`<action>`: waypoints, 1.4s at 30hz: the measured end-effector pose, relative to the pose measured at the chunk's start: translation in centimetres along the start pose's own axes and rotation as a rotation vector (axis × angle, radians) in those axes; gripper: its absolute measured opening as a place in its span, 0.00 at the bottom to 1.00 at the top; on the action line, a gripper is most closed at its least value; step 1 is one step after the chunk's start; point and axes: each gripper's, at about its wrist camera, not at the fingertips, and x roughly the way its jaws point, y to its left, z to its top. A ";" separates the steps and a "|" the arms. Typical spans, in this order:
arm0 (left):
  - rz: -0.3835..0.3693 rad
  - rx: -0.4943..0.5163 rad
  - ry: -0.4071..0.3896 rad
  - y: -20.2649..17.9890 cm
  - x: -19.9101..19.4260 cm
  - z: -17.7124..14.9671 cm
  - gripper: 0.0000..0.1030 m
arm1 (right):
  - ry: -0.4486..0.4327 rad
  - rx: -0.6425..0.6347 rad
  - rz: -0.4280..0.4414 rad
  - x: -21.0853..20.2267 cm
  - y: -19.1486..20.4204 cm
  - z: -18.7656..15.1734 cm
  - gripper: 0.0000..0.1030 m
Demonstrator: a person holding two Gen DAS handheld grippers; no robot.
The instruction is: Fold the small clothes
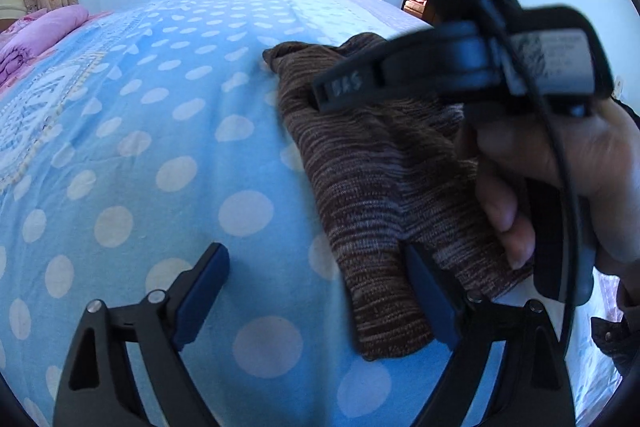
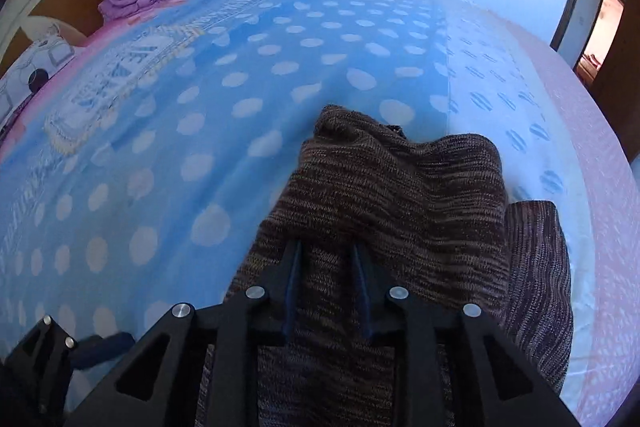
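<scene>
Brown knit garment [image 2: 400,195] lay bunched on the bed [image 2: 200,147], wide bare sheet left of it; right claw [image 2: 326,267] clamped its near fold, left claw [image 1: 316,291] gaped at its left edge.

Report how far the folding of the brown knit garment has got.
Done: the brown knit garment is already partly doubled over on the dotted bedsheet. In hand: the right gripper clamps a raised fold; the left gripper is open beside it. Left: laying that fold down and flattening.
</scene>
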 end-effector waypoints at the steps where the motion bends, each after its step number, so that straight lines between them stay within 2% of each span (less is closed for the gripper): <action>1: -0.003 0.000 0.000 0.0 0.0 0.0 0.90 | 0.001 0.020 0.025 -0.3 -0.5 -0.1 0.26; 4: -0.009 0.000 -0.002 0.1 0.1 0.0 0.90 | -0.047 0.017 0.110 -2.5 -2.2 -0.2 0.31; 6: -0.013 -0.003 -0.002 0.2 0.1 0.0 0.91 | -0.126 0.062 0.073 -4.5 -4.9 0.0 0.40; 8: -0.018 -0.003 0.000 0.1 0.1 0.0 0.92 | -0.171 0.167 0.018 -5.6 -9.1 -0.2 0.42; 10: -0.018 0.000 0.002 0.0 0.1 -0.1 0.93 | -0.145 0.275 -0.022 -5.2 -12.8 -0.5 0.42; 11: -0.017 0.003 0.003 0.0 0.1 0.0 0.93 | -0.129 0.316 -0.015 -4.7 -14.0 -0.7 0.42; 14: -0.018 0.003 0.003 -0.1 0.2 -0.1 0.94 | -0.054 0.321 0.034 -2.3 -14.8 -1.1 0.42; 15: -0.019 0.002 0.004 0.0 0.2 -0.1 0.94 | -0.031 0.309 0.011 -1.6 -14.6 -1.0 0.38; 16: -0.019 0.003 0.004 0.0 0.2 -0.1 0.94 | -0.018 0.295 -0.025 -1.0 -14.3 -1.1 0.20; 17: -0.018 0.003 0.004 -0.1 0.2 -0.1 0.94 | -0.010 0.293 -0.018 -0.5 -14.2 -1.3 0.13; 18: -0.017 0.004 0.004 -0.1 0.2 -0.1 0.94 | -0.014 0.299 -0.010 -0.4 -14.0 -1.4 0.12; 22: -0.008 0.015 0.008 -0.4 0.6 0.1 0.96 | -0.083 0.378 -0.108 -1.9 -15.8 -2.0 0.07; 23: -0.005 0.020 0.011 -0.5 0.7 0.1 0.96 | -0.080 0.408 -0.128 -2.1 -16.6 -2.2 0.07; 26: -0.006 0.020 0.011 -0.4 0.6 0.1 0.96 | 0.010 0.423 -0.156 -0.9 -17.7 -2.5 0.07; 28: -0.009 0.019 0.010 -0.3 0.6 0.1 0.96 | -0.009 0.395 -0.199 -1.4 -17.3 -2.3 0.08; 30: -0.009 0.019 0.010 -0.3 0.5 0.1 0.96 | -0.066 0.356 -0.229 -2.9 -16.1 -1.7 0.08; 33: -0.012 0.017 0.009 -0.3 0.5 0.1 0.96 | -0.150 0.251 -0.120 -4.9 -12.3 0.1 0.08; 35: -0.012 0.016 0.008 -0.2 0.6 0.2 0.96 | -0.131 0.134 -0.001 -4.8 -8.7 1.4 0.08; 37: -0.014 0.014 0.007 -0.2 0.5 0.2 0.96 | -0.096 0.023 0.058 -3.7 -4.8 2.2 0.08; 39: -0.012 0.013 0.007 -0.3 0.5 0.2 0.96 | -0.021 -0.017 0.059 -1.4 -2.8 2.6 0.08; 40: -0.010 0.013 0.006 -0.3 0.5 0.2 0.96 | 0.030 -0.021 0.033 0.6 -2.1 2.7 0.08; 42: -0.011 0.011 0.006 -0.3 0.5 0.2 0.96 | 0.027 -0.033 -0.014 2.6 -1.5 2.8 0.08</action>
